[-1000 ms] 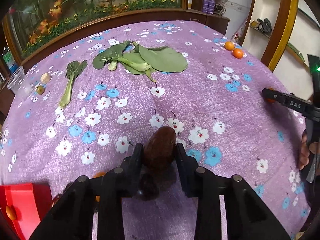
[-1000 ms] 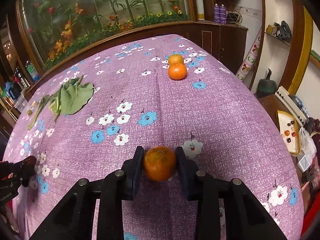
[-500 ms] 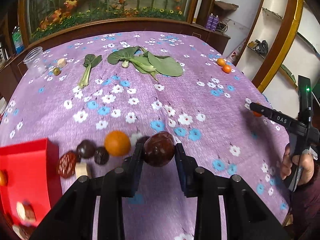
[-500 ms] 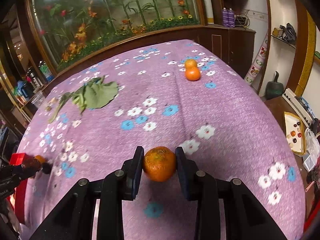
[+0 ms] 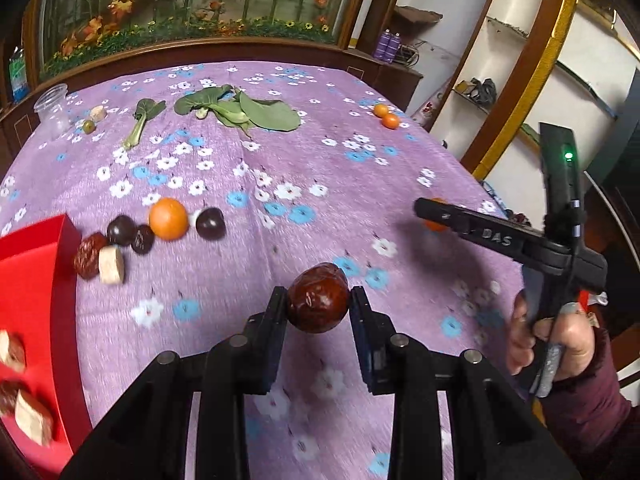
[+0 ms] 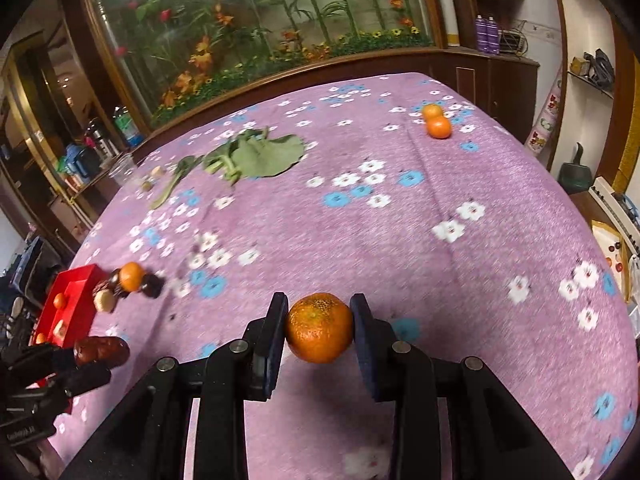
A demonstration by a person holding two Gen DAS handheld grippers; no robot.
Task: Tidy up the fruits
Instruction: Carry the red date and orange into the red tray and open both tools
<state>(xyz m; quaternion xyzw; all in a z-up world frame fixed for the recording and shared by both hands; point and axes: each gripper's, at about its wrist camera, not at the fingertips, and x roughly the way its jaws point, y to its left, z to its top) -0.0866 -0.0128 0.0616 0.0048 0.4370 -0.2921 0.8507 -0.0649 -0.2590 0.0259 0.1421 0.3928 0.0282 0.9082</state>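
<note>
From the left wrist view, a purple cloth (image 5: 320, 168) with white and blue flowers covered the table. Far off stood a glass case of plants (image 5: 192, 0) in a dark wood frame. White shelves (image 5: 516, 40) were on the right wall. The left claw (image 5: 319, 306) pinched a dark red date (image 5: 318, 304) above the near cloth. The date's long side ran near to far, with its narrow end pointing away. On the left sat a red box (image 5: 36, 280). Just beside the box lay a small pile: an orange (image 5: 168, 218), dark round fruits (image 5: 211, 223), a wrinkled date (image 5: 87, 260) and a pale chunk (image 5: 111, 265). Green leaves (image 5: 248, 110) lay at the far side, with a clear jar (image 5: 51, 110) at the far left. Two small oranges (image 5: 386, 116) touched each other at the far right. On the right, a hand (image 5: 552, 340) held the right claw (image 5: 430, 214), which pinched something orange.

From the right wrist view, the same purple cloth (image 6: 400, 240) filled the picture, with the plant case (image 6: 260, 32) far behind and dark cupboards (image 6: 500, 84) to the right. The right claw (image 6: 319, 328) pinched an orange (image 6: 319, 328) above the near cloth. It was round, so it had no long side, and its rough dimpled end faced up. At the near left, the left claw (image 6: 96, 354) held the date (image 6: 102, 350), which lay pointing right. The red box (image 6: 74, 292) and the pile (image 6: 128, 280) were left. The two oranges (image 6: 437, 121) sat far right.
</note>
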